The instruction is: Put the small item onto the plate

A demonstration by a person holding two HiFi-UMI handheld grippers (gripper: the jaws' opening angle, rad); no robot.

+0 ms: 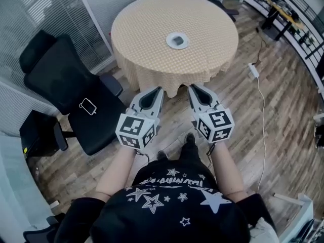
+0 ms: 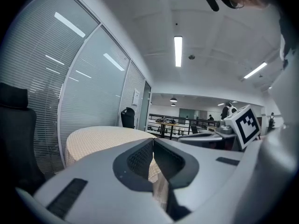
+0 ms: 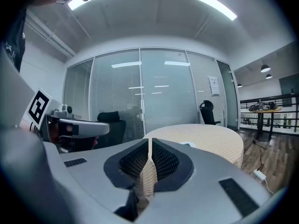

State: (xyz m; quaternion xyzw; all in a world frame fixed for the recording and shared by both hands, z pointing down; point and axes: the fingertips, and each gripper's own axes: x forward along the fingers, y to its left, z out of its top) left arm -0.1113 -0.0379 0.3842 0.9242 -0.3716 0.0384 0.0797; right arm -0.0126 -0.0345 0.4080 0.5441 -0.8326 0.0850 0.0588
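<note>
A round table (image 1: 152,29) under a tan cloth stands ahead of me. A white plate (image 1: 177,40) rests near its middle with a small grey thing on it, too small to make out. Both grippers hang side by side in the air short of the table's near edge, over the wood floor. The left gripper (image 1: 158,89) is shut with nothing in it, its jaws meeting at the tip (image 2: 153,140). The right gripper (image 1: 192,86) is shut and empty too (image 3: 149,140). Past its jaws the tabletop (image 3: 210,139) and the plate's rim (image 3: 189,144) show.
A black office chair (image 1: 66,90) stands left of the table, a small phone-like thing (image 1: 87,106) on its seat. A white power strip (image 1: 253,70) and its cable lie on the floor at right. Glass walls with blinds (image 2: 84,87) run behind; desks (image 1: 283,9) stand far right.
</note>
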